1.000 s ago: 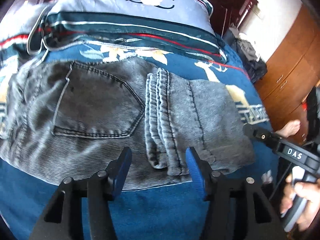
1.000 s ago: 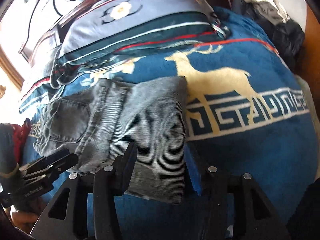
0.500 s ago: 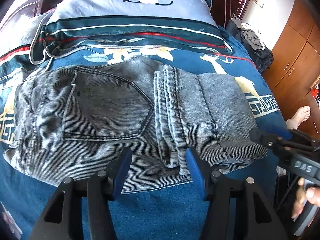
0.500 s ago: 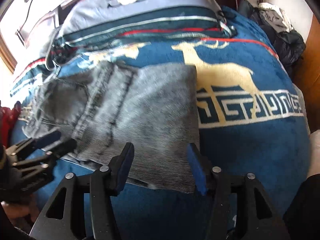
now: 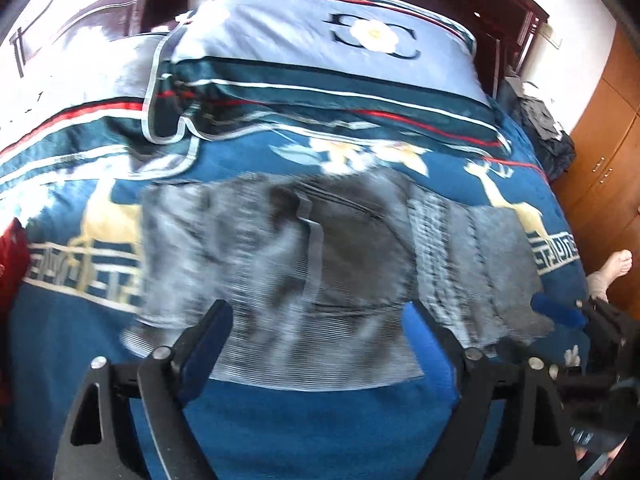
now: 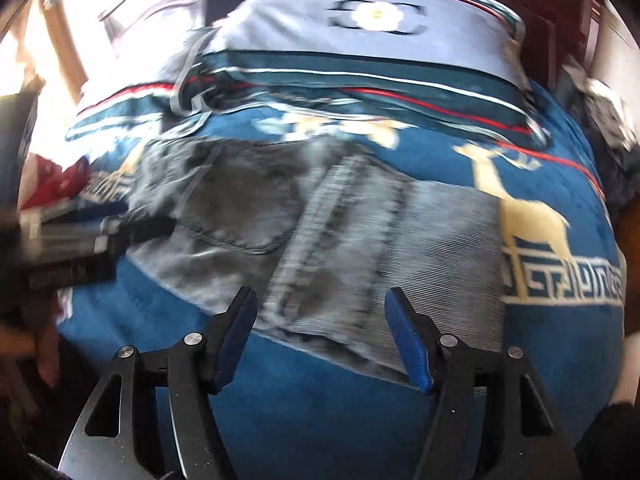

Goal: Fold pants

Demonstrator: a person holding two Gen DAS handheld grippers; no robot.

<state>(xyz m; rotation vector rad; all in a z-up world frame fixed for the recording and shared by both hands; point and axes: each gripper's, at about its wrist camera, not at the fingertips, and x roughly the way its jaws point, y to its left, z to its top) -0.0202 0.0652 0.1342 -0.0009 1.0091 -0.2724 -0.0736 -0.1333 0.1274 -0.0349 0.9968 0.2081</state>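
Observation:
Folded grey denim pants point(image 5: 320, 264) lie flat on the blue deer-pattern blanket point(image 5: 304, 432), back pocket up, with the folded legs at the right. They also show in the right wrist view point(image 6: 320, 240). My left gripper point(image 5: 320, 344) is open and empty, just in front of the pants' near edge. My right gripper point(image 6: 322, 334) is open and empty, in front of the folded legs' near edge. Each gripper shows in the other's view: the right point(image 5: 568, 316) at the pants' right end, the left point(image 6: 88, 232) at their left end. Both views are motion-blurred.
A striped pillow with a flower logo point(image 5: 328, 60) lies behind the pants against a dark wooden headboard point(image 5: 120, 20). Dark clothes point(image 5: 544, 136) are piled at the right by a wooden wardrobe point(image 5: 604, 160). A bare foot point(image 5: 612, 268) shows at the right. Something red point(image 5: 12, 264) lies at the left.
Both grippers have pulled back and up from the pants, staying open and empty. The pants look smaller and lie unchanged. Both views turned blurred.

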